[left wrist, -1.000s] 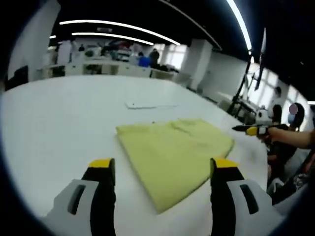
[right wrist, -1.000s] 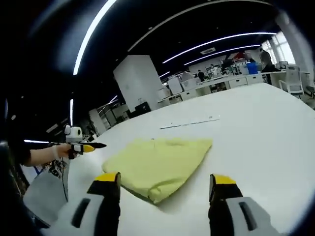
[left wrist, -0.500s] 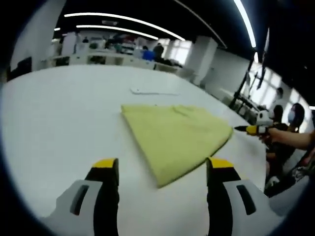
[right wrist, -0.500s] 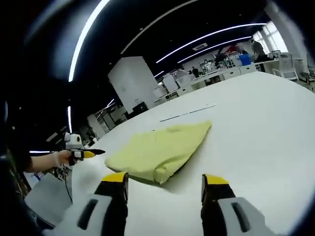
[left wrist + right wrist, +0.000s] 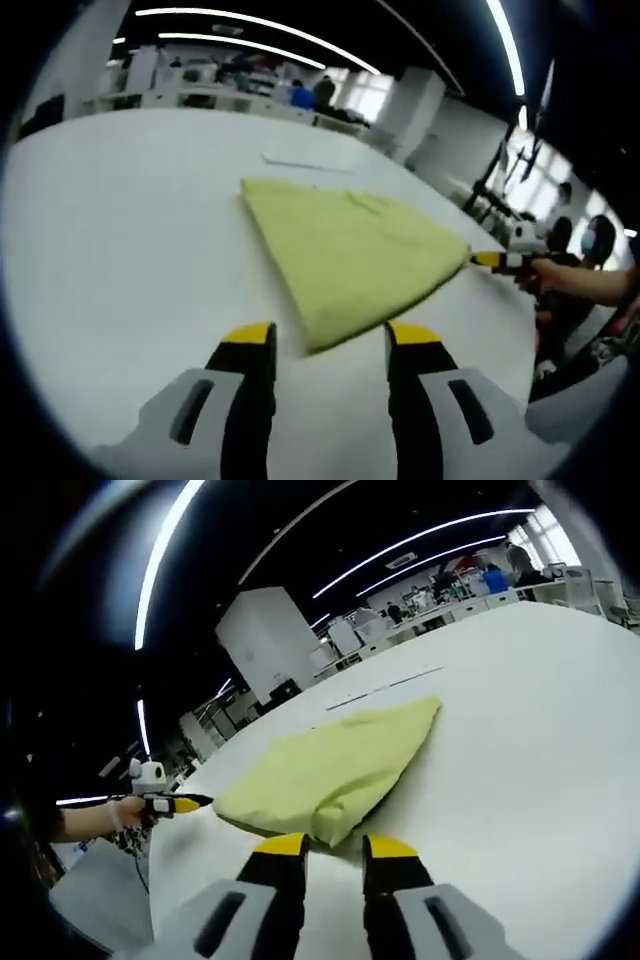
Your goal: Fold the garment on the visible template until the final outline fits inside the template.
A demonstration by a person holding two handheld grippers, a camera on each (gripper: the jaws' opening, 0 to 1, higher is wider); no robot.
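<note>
A yellow-green garment (image 5: 350, 250) lies folded flat on the white table (image 5: 120, 220). In the left gripper view my left gripper (image 5: 330, 338) is open, its jaws drawn in to a moderate gap, with the garment's near corner just ahead between the yellow tips. My right gripper (image 5: 492, 260) shows there at the garment's right corner, held by a hand. In the right gripper view my right gripper (image 5: 335, 846) has a narrow gap, with a corner of the garment (image 5: 330, 760) right at its tips. My left gripper (image 5: 175, 803) sits at the garment's left corner.
A thin pale line (image 5: 305, 165) lies on the table beyond the garment, also seen as a thin pale line (image 5: 385, 688). People (image 5: 590, 245) sit past the table's right edge near a dark stand (image 5: 497, 175). Benches and a white pillar (image 5: 265, 645) stand behind.
Both grippers have moved in toward the garment's corners and their jaws have narrowed, the right more than the left. The garment lies as before.
</note>
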